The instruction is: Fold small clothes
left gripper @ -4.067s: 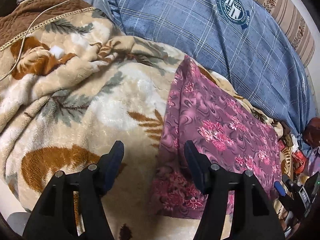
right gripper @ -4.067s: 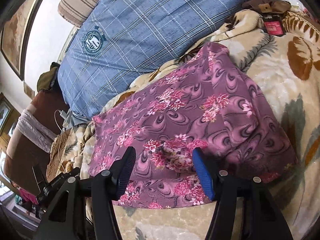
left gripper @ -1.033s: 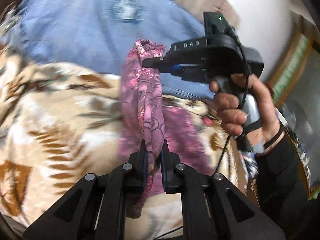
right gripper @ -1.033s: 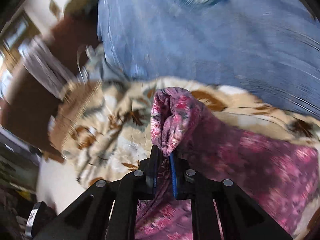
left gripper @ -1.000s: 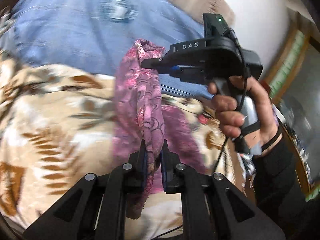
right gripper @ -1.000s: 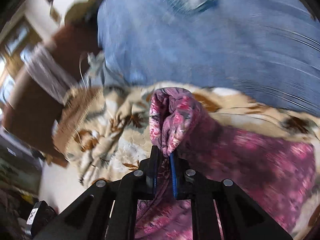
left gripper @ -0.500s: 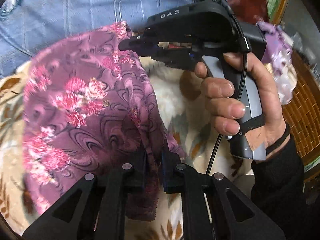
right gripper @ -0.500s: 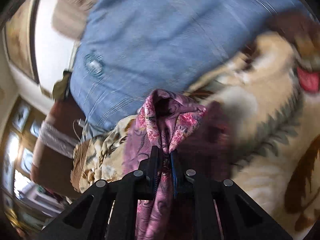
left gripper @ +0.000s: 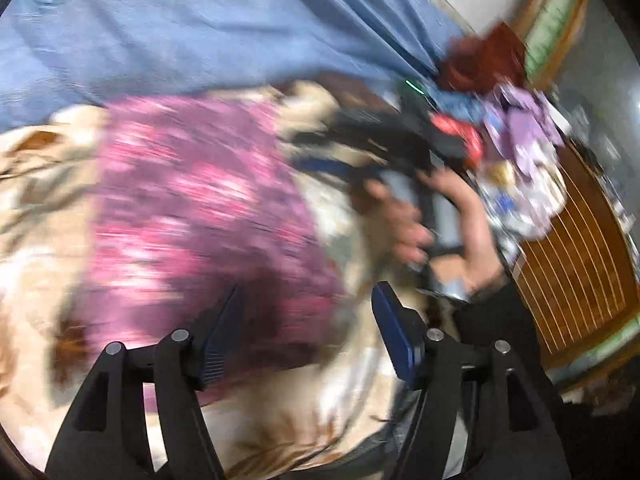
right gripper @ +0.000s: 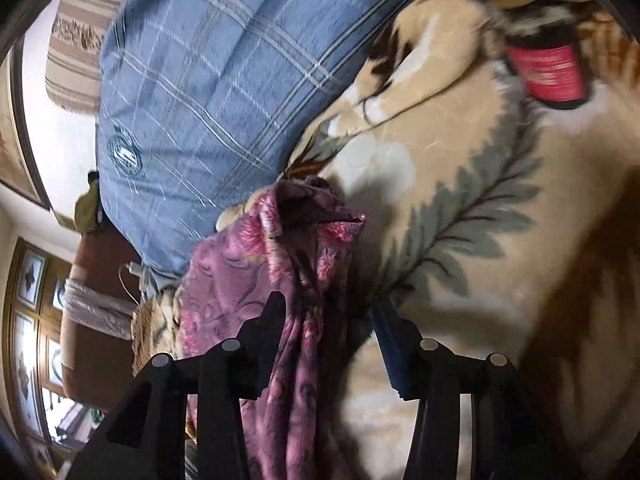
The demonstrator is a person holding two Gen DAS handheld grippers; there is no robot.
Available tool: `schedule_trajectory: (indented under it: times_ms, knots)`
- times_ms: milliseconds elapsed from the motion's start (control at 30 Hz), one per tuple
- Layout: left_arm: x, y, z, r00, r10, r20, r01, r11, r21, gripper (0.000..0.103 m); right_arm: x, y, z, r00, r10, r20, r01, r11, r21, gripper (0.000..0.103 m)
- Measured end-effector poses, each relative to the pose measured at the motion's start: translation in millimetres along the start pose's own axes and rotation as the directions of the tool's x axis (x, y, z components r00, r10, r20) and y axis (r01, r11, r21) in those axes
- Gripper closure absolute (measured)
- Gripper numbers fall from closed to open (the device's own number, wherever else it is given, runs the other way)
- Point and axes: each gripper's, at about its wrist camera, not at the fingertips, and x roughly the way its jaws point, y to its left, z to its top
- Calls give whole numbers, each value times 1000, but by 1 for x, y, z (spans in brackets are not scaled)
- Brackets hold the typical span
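Observation:
The purple floral cloth (left gripper: 192, 208) lies folded on the beige leaf-print blanket (left gripper: 32, 216), blurred by motion in the left wrist view. My left gripper (left gripper: 308, 328) is open and empty, its jaws spread just above the cloth's near edge. The right gripper shows there, held in a hand (left gripper: 424, 216) to the right of the cloth. In the right wrist view the cloth (right gripper: 280, 256) lies bunched between and beyond the jaws of my right gripper (right gripper: 332, 336), which is open; the cloth's edge runs past the left finger (right gripper: 268, 328).
A blue plaid pillow (right gripper: 208, 72) lies behind the cloth. A red-labelled object (right gripper: 548, 72) rests on the blanket (right gripper: 500, 160) at the far right. A pile of purple and red items (left gripper: 516, 120) and a wooden slatted frame (left gripper: 580, 240) stand to the right.
Both grippers have opened and let go of the cloth, which now lies folded on the blanket. The left gripper is still moving, blurring its view.

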Motion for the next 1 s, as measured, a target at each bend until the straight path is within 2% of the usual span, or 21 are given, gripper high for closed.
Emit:
schedule_trajectory:
  times_ms: [133,200,267,333,400,467,533,600,633,700,800,867,933,1000]
  knots:
    - [-16,57,-5,992,122,14,-118,982,-147,37,-24,16,-10,998,20,53,-18,999,-31,54]
    - [-11,83,-9,991,137,-7,-135,966,-220,37,-30,29,-25,997,57,43,-54,997,-57,53]
    - [-6,98,-21,988,154,-26,-156,955,-252,37,-33,37,-53,998,53,21,-51,995,-82,52]
    - [8,107,-29,985,166,-56,-175,946,-273,37,-29,41,-81,1000,-16,-6,15,993,-119,52]
    - [24,107,-36,983,164,-83,-181,944,-274,37,-22,41,-103,989,-146,-11,143,978,-155,52]
    - [32,106,-38,983,156,-98,-177,944,-278,37,-6,44,-115,968,-245,-51,230,950,-210,61]
    - [32,99,-44,984,143,-108,-168,946,-277,37,-2,46,-117,953,-300,-47,282,930,-236,81]
    - [26,92,-46,987,130,-100,-152,951,-268,37,-13,48,-116,951,-307,-17,296,928,-229,89]
    - [25,91,-46,989,116,-97,-138,954,-266,37,-21,47,-117,954,-301,2,294,931,-217,89]
    - [26,89,-47,988,111,-106,-135,955,-263,37,-27,40,-120,952,-305,19,303,931,-204,89]
    - [26,92,-48,989,100,-113,-128,953,-274,37,-18,19,-117,957,-289,-25,283,948,-149,89]
    - [23,93,-50,990,88,-107,-116,952,-283,37,-26,20,-114,963,-268,2,266,953,-143,81]
    - [20,95,-50,991,79,-105,-107,951,-290,37,-33,22,-114,954,-296,40,299,943,-146,73]
    - [17,98,-50,992,72,-99,-99,948,-303,37,-32,19,-113,958,-286,32,288,949,-132,73]
